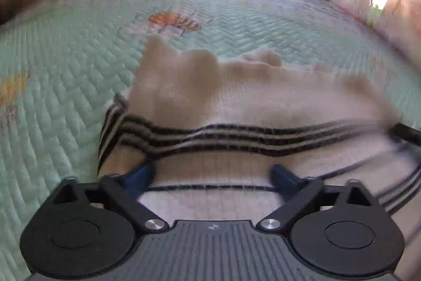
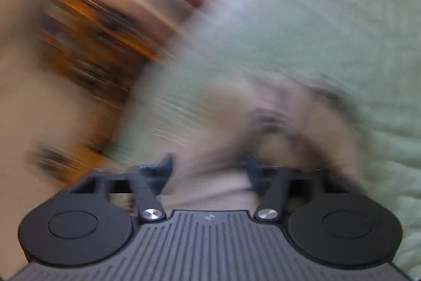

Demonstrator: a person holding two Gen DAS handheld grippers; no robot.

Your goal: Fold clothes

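Note:
A cream knitted garment (image 1: pixel 236 96) with black stripes on its band (image 1: pixel 210 138) lies bunched on the bed. My left gripper (image 1: pixel 213 174) hovers over its near part. Its blue fingertips (image 1: pixel 143 173) stand wide apart and open, with the cloth lying loose under the gap. The right wrist view is badly blurred. In it my right gripper (image 2: pixel 209 166) has its dark fingers (image 2: pixel 165 165) partly apart, with the cream garment (image 2: pixel 263 128) in and beyond the gap. No pad visibly presses the cloth.
A pale green quilted bedspread (image 1: pixel 65 70) with an orange bee print (image 1: pixel 173 20) covers the bed. Wooden furniture (image 2: pixel 86 44) stands beyond the bed's edge, and bright windows show at the back. A dark object (image 1: pixel 405 133) pokes in at the garment's right end.

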